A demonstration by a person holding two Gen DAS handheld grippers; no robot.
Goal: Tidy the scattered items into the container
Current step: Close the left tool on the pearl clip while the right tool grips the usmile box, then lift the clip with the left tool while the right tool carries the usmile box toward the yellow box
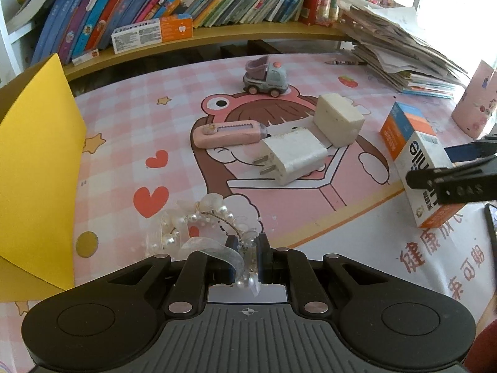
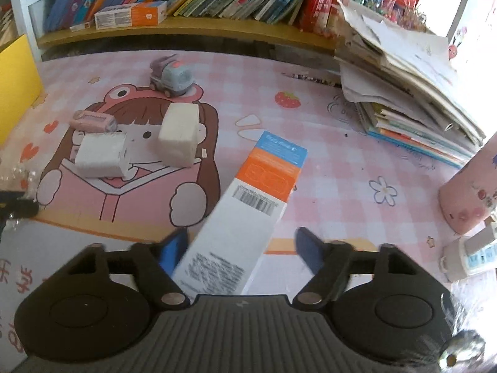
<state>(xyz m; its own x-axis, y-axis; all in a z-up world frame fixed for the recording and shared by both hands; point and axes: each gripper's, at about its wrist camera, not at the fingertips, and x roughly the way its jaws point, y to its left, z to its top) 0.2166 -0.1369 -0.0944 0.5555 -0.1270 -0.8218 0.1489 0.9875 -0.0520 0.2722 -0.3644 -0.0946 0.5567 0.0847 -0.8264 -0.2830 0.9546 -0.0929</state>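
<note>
Pearl headpiece [image 1: 198, 220] sits pinched in my left gripper [image 1: 245, 248], while my right gripper [image 2: 242, 248] straddles the toothpaste box [image 2: 245, 214] at twelve o'clock, jaws half-open, not gripping.

Pearl hairband [image 1: 198, 220], charger [image 1: 292, 158], toothpaste box [image 2: 248, 205] on desk.

The yellow container [image 1: 37, 168] runs off the left edge. The near end of the long box [image 2: 248, 211] hides behind the hand-held gripper [image 2: 242, 248], whose blue fingers [image 2: 306, 250] look blurry. The pink cup [image 2: 472, 199] is cut off too.
</note>
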